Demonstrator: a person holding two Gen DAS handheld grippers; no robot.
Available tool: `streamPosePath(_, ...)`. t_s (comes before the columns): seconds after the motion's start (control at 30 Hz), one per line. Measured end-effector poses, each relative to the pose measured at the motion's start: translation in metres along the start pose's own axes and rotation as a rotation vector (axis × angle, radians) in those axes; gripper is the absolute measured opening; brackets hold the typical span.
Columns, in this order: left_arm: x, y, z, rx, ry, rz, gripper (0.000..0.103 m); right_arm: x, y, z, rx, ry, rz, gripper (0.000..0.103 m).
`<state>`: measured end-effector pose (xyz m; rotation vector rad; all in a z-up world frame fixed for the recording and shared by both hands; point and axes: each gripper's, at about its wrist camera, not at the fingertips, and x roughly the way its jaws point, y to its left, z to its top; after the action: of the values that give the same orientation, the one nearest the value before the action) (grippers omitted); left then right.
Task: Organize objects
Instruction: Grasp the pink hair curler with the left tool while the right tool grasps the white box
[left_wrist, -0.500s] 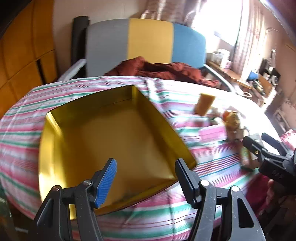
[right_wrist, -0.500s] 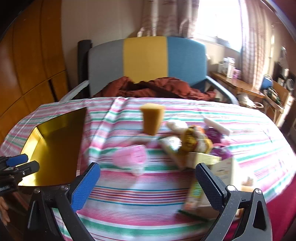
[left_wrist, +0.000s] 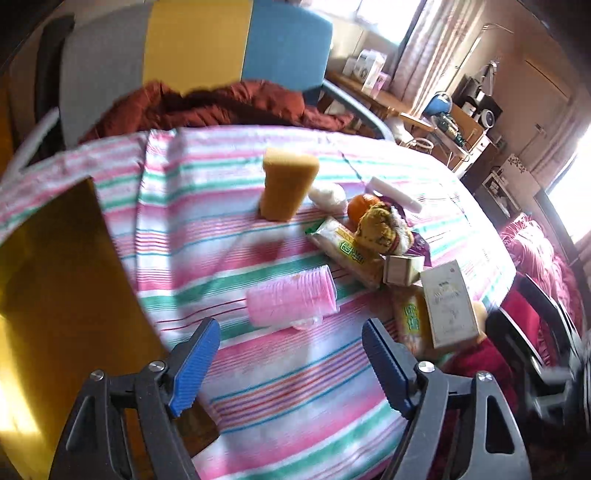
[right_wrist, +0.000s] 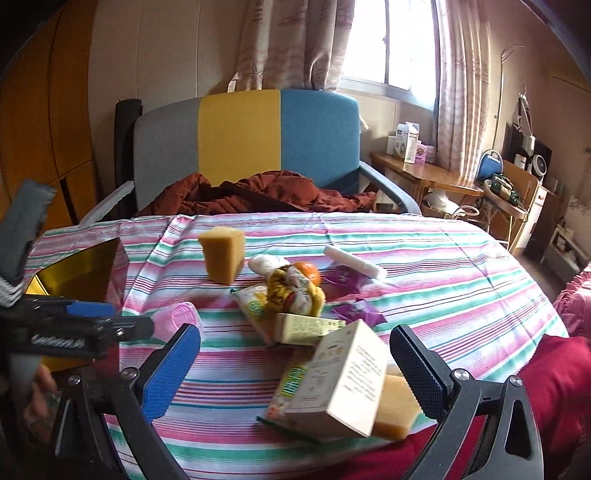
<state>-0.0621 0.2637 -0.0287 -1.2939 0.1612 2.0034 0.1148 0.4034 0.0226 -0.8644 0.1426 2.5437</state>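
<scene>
My left gripper (left_wrist: 291, 365) is open and empty, just short of a stack of pink cups (left_wrist: 291, 299) lying on its side. A shiny gold box (left_wrist: 55, 277) stands open to its left. My right gripper (right_wrist: 295, 369) is also open; a white carton (right_wrist: 343, 380) lies between its fingers, untouched, on top of a flat sponge (right_wrist: 395, 410). Behind it is a pile: snack packets (right_wrist: 255, 306), a yellow wrapped bundle (right_wrist: 291, 291), an orange (right_wrist: 308, 271) and an upright sponge (right_wrist: 223, 254). In the right wrist view the left gripper (right_wrist: 110, 317) reaches in beside the pink cups (right_wrist: 177, 317).
A striped cloth covers the round table (right_wrist: 443, 280). A white tube (right_wrist: 354, 262) and purple packets (right_wrist: 356, 310) lie behind the pile. A grey, yellow and blue chair (right_wrist: 240, 140) with a rust-red garment stands at the far edge. The right gripper (left_wrist: 528, 325) shows blurred at the right.
The left gripper has swung right, away from over the gold box, and now faces the pink cups. The right gripper has come lower and closer to the white carton.
</scene>
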Motion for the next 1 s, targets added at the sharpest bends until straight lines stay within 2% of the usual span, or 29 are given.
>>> streamPosePath(0.2,0.038,0.005,0.013,-0.038,0.051,0.002,0.083,-0.005,-0.020,-0.003,0.001,0.009,-0.017,0.103)
streamPosePath(0.27,0.046,0.005,0.014,-0.046,0.062,-0.021,0.082,-0.008,-0.028,-0.003,0.010,0.010,-0.025,0.103)
streamPosePath(0.33,0.053,0.005,0.015,-0.047,0.069,-0.027,0.077,-0.011,-0.037,-0.004,0.022,0.018,-0.037,0.103)
streamPosePath(0.37,0.055,0.005,0.015,-0.046,0.071,-0.025,0.069,-0.011,-0.042,-0.005,0.029,0.027,-0.047,0.103)
streamPosePath(0.4,0.058,0.006,0.014,-0.050,0.079,-0.035,0.069,-0.011,-0.047,-0.006,0.039,0.041,-0.052,0.103)
streamPosePath(0.43,0.060,0.007,0.012,-0.061,0.079,-0.061,0.068,-0.010,-0.050,-0.007,0.049,0.055,-0.053,0.103)
streamPosePath(0.57,0.051,0.000,0.007,-0.019,0.044,-0.061,0.065,-0.003,-0.059,-0.011,0.097,0.119,-0.033,0.103)
streamPosePath(0.63,0.044,-0.003,0.004,0.004,0.027,-0.061,0.065,0.008,-0.063,-0.009,0.133,0.184,-0.020,0.103)
streamPosePath(0.73,0.030,-0.008,-0.003,0.035,-0.006,-0.069,0.065,0.026,-0.072,-0.008,0.227,0.275,0.056,0.103)
streamPosePath(0.87,0.008,-0.012,-0.014,0.053,-0.040,-0.094,0.065,0.051,-0.068,-0.010,0.222,0.372,0.062,0.101)
streamPosePath(0.97,0.000,-0.014,-0.019,0.059,-0.058,-0.103,0.065,0.066,-0.065,-0.012,0.224,0.418,0.064,0.092)
streamPosePath(1.0,-0.005,-0.013,-0.022,0.056,-0.066,-0.107,0.065,0.071,-0.063,-0.013,0.222,0.431,0.072,0.074)
